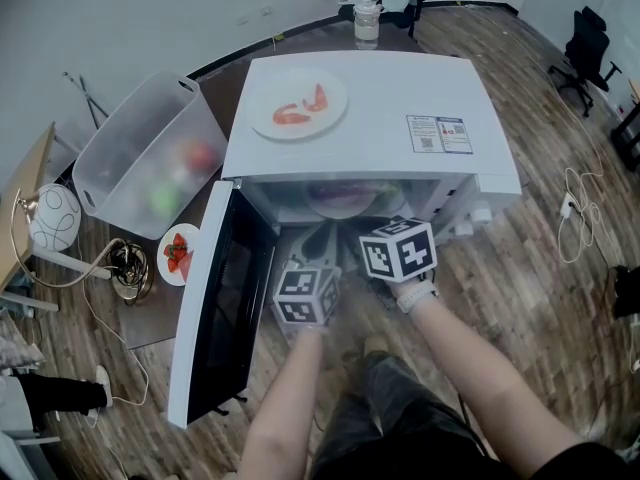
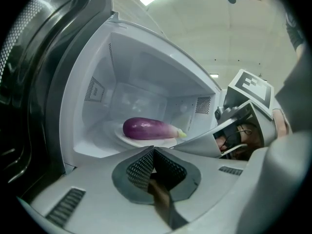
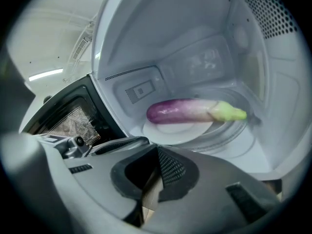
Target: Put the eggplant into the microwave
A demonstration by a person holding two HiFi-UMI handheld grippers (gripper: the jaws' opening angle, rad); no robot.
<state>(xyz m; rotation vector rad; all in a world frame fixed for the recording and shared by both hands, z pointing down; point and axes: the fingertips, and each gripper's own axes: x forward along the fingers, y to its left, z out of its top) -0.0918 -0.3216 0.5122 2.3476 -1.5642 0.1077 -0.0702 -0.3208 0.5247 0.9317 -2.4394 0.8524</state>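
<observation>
Left hand-held gripper [image 2: 154, 152] shut — microwave [image 1: 400, 98] on wood floor [image 1: 530, 268], eggplant [image 2: 148, 129] inside.

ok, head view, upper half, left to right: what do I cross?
bin → plate on the microwave → bottle → label → chair

An office: swivel chairs [image 1: 583, 50] on wood flooring [image 1: 540, 268].
</observation>
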